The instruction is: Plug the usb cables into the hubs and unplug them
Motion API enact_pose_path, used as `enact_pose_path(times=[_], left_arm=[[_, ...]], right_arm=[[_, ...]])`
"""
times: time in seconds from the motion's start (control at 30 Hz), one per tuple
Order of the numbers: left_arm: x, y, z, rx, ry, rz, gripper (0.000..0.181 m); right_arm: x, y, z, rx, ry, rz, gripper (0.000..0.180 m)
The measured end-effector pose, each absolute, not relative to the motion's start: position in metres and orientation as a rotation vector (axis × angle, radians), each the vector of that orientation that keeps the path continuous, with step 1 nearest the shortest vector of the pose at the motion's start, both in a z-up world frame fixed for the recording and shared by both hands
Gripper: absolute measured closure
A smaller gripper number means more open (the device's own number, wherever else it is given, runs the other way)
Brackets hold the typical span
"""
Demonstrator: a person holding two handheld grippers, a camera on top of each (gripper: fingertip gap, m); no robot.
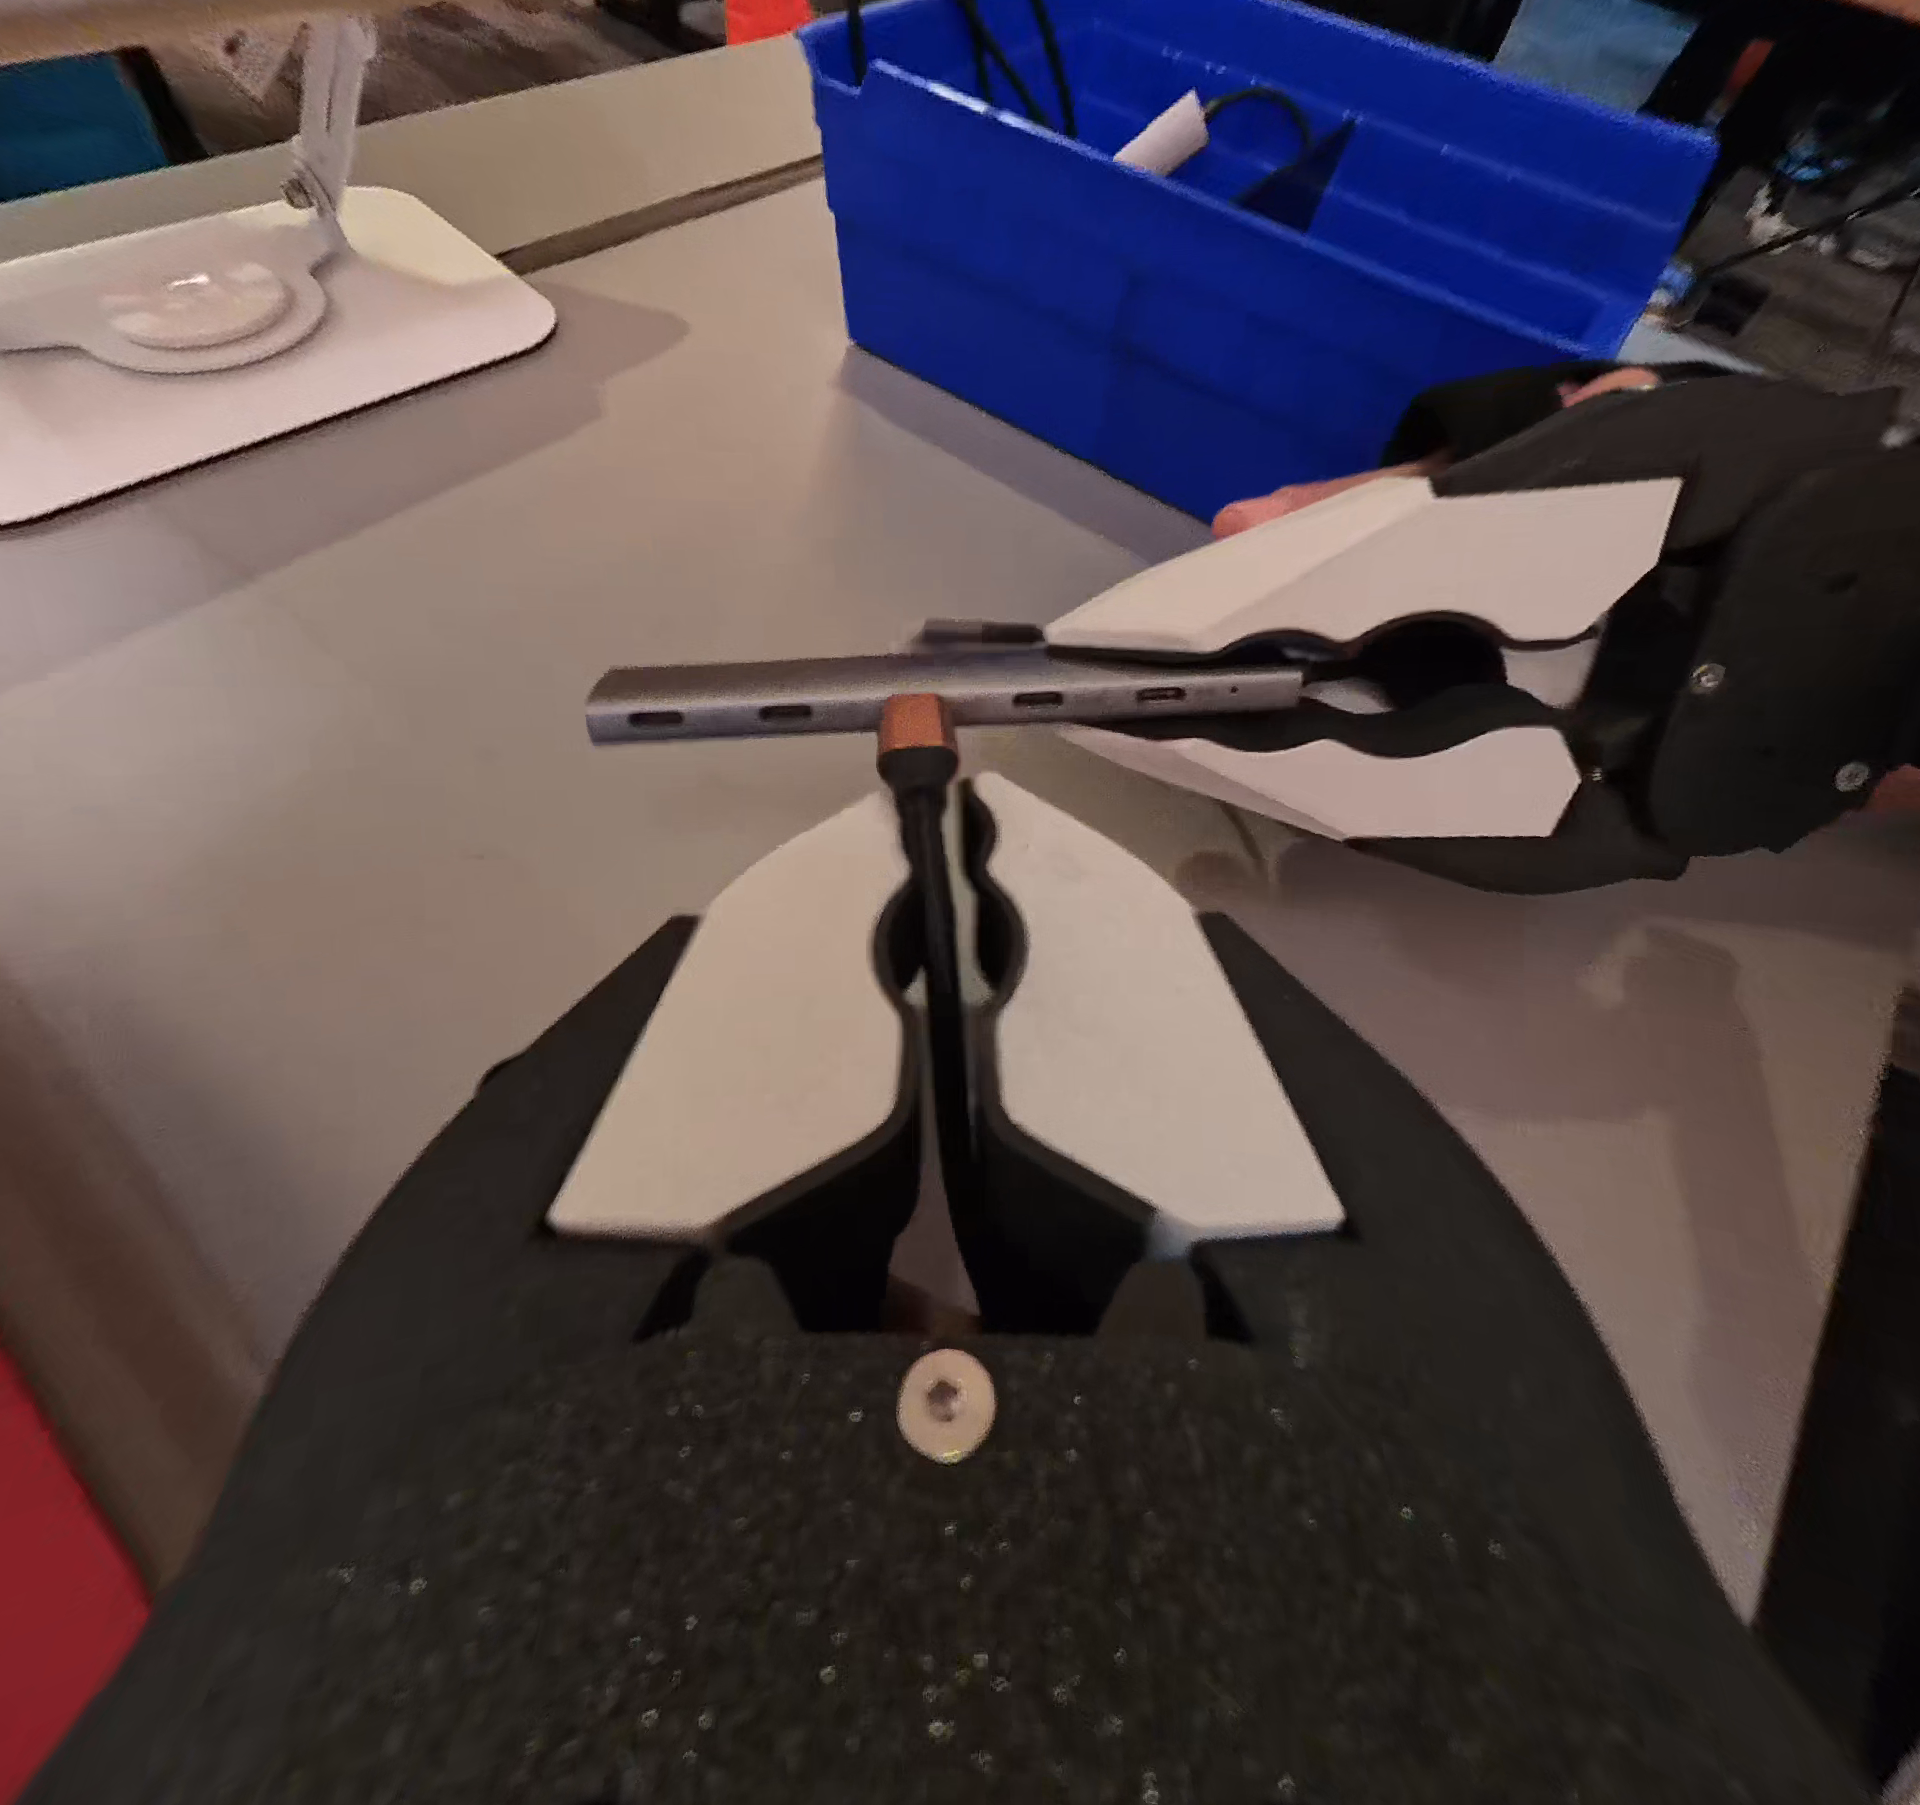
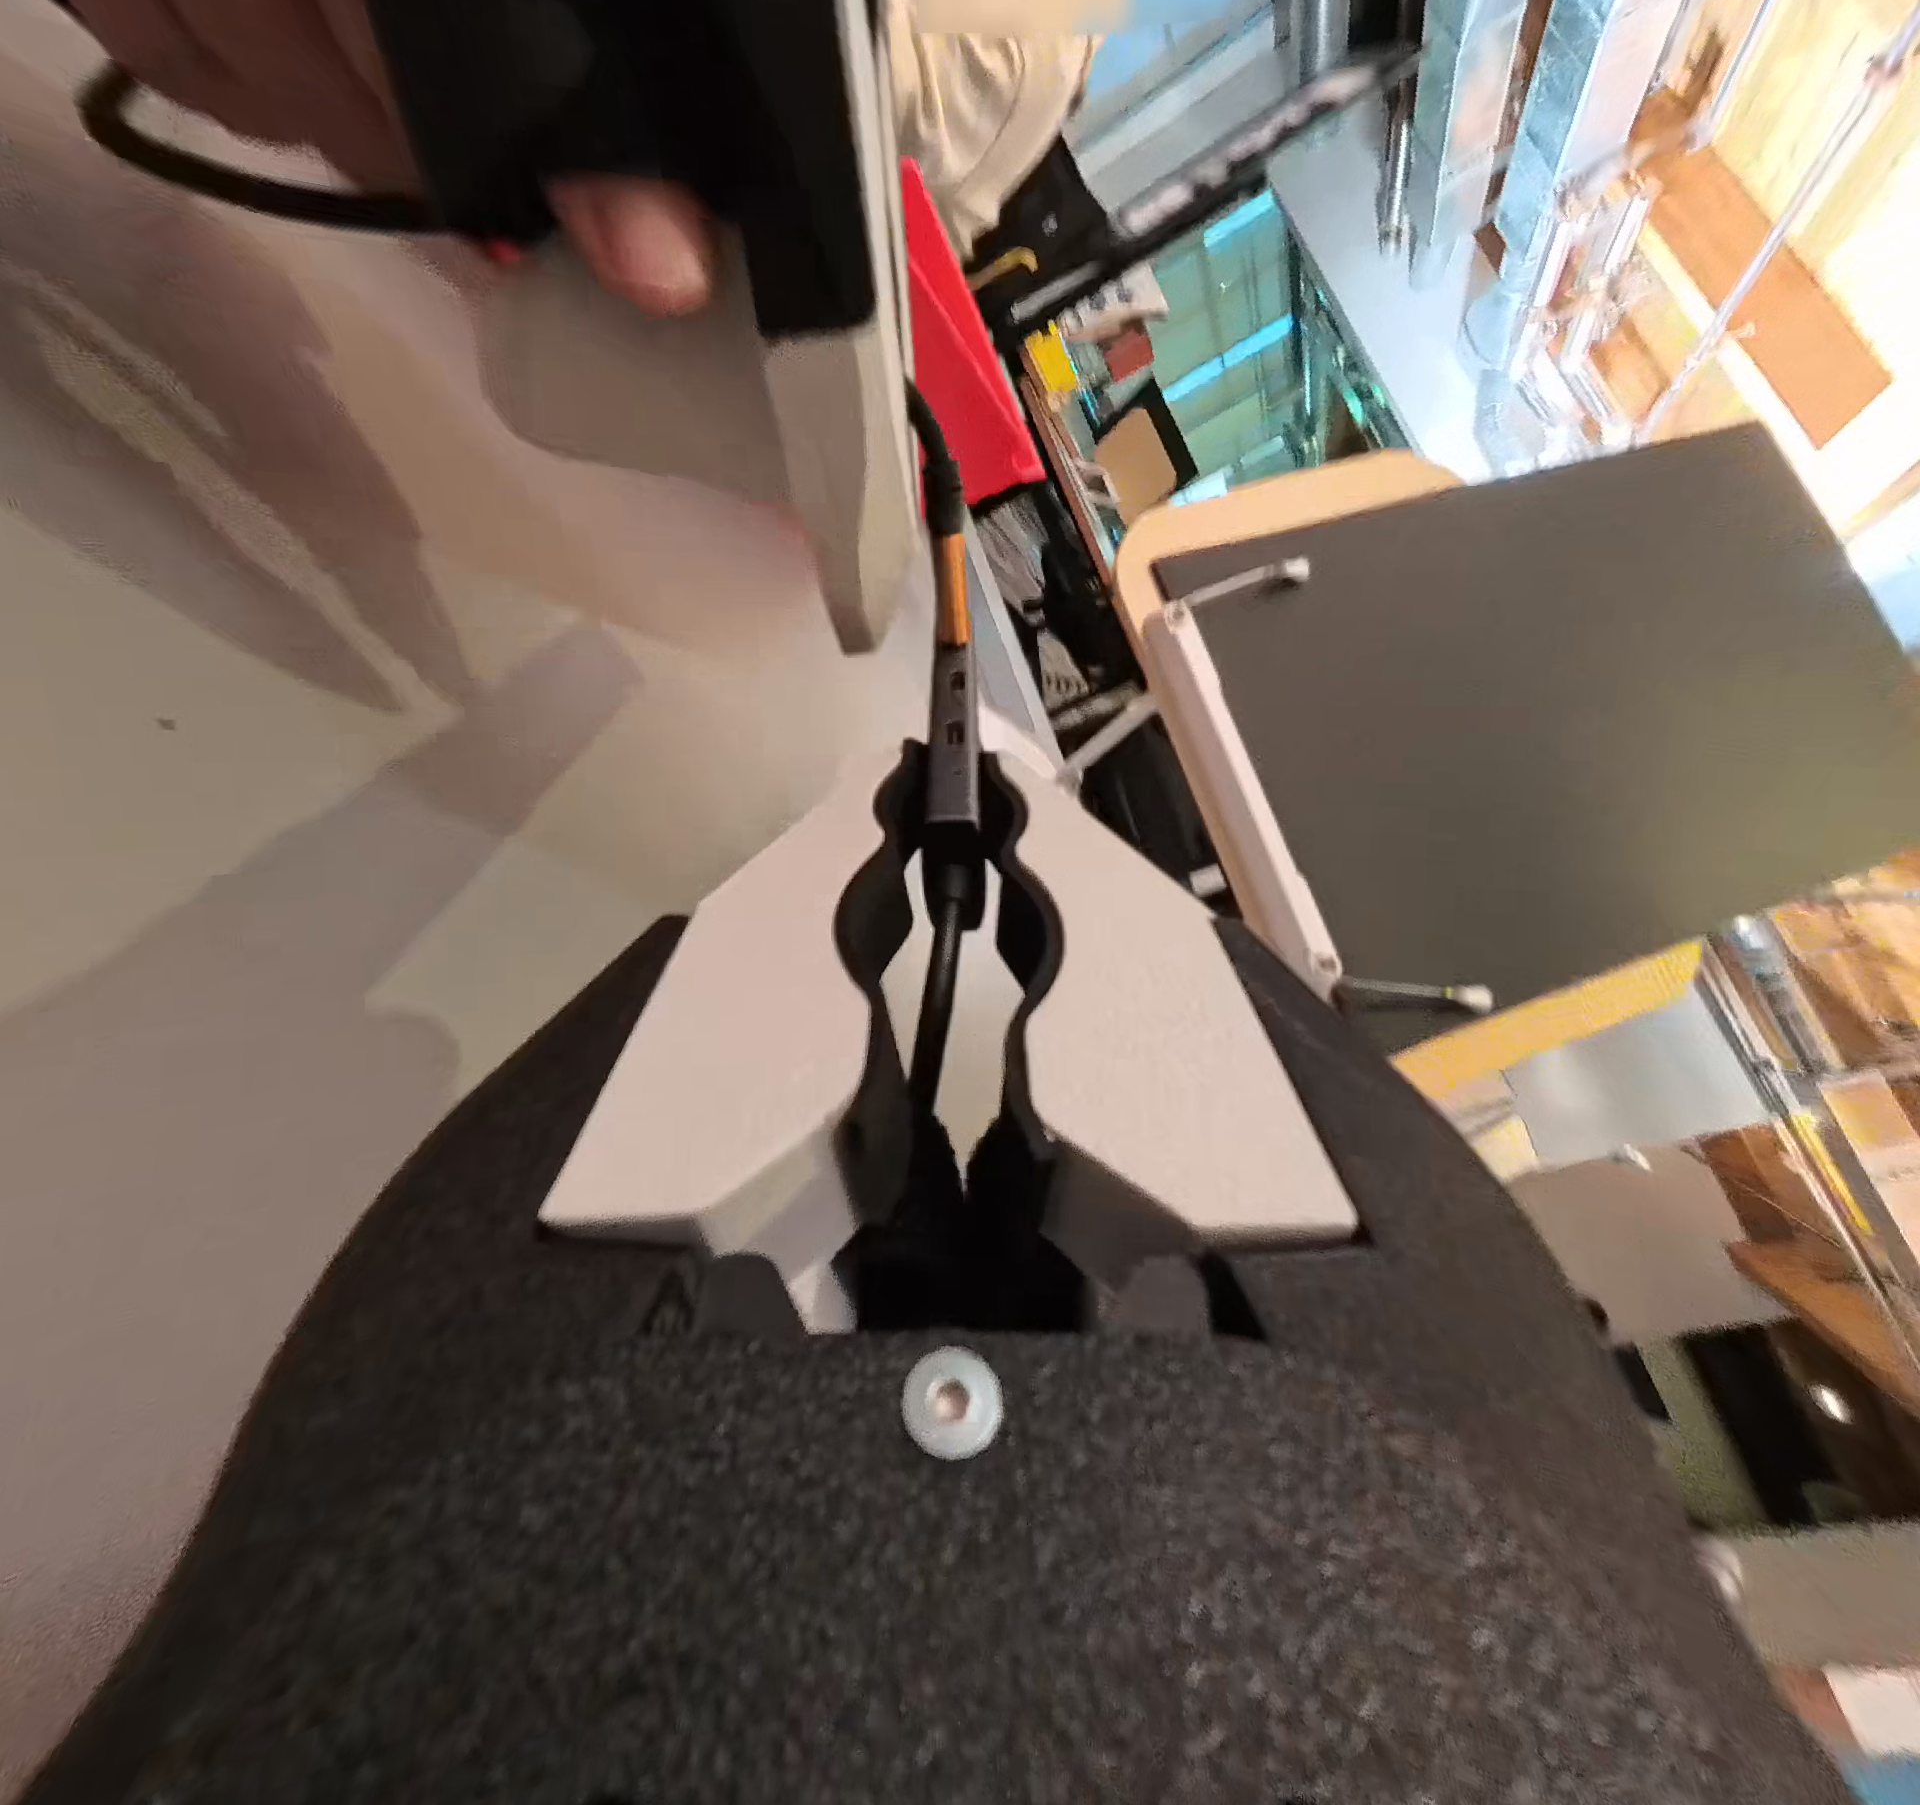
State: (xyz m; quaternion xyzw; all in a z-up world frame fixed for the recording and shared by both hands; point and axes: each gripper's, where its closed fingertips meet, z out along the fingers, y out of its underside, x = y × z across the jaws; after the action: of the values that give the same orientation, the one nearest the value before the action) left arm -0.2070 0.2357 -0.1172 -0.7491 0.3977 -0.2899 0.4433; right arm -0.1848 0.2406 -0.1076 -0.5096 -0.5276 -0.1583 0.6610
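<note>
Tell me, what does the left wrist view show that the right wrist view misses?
Only the left wrist view shows the blue bin with cables inside, the white stand and the hub's row of side ports. Only the right wrist view shows a dark board beside the table and shelving behind. Both show the grey hub held by the right gripper, and the copper-collared plug whose cable the left gripper clamps.
</note>
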Motion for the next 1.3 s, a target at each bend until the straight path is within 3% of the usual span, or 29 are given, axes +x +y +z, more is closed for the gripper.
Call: enact_pose_path(times=[0.03,0.13,0.4,0.6,0.77,0.83,1.0,1.17,1.3], left_arm=[[-0.208,0.235,-0.118,-1.859,0.986,-0.696,0.161],[-0.224,0.224,-0.113,-1.838,0.98,-0.635,0.137],[-0.33,0.138,-0.134,-1.916,0.737,-0.802,0.142],[-0.365,0.127,-0.145,-1.934,0.864,-0.733,0.15],[-0.39,0.18,-0.101,-1.904,1.132,-0.67,0.156],[-0.409,0.217,-0.093,-1.982,1.25,-0.591,0.145],[-0.457,0.301,-0.13,-2.268,1.521,-0.303,0.137],[-0.45,0.294,-0.165,-2.523,1.717,-0.506,0.136],[-0.448,0.298,-0.18,-2.506,1.836,-0.394,0.14]], right_arm=[[-0.179,0.247,-0.113,-1.191,-1.175,-0.384,0.171],[-0.17,0.261,-0.131,-1.282,-1.132,-0.377,0.171],[-0.172,0.285,-0.139,-1.299,-1.137,-0.377,0.171],[-0.157,0.282,-0.135,-1.329,-1.09,-0.331,0.171],[-0.169,0.278,-0.143,-1.292,-1.17,-0.372,0.171],[-0.172,0.277,-0.147,-1.276,-1.203,-0.389,0.171],[-0.175,0.276,-0.151,-1.266,-1.236,-0.407,0.171],[-0.174,0.277,-0.151,-1.275,-1.229,-0.399,0.171],[-0.173,0.278,-0.149,-1.287,-1.215,-0.376,0.171]])
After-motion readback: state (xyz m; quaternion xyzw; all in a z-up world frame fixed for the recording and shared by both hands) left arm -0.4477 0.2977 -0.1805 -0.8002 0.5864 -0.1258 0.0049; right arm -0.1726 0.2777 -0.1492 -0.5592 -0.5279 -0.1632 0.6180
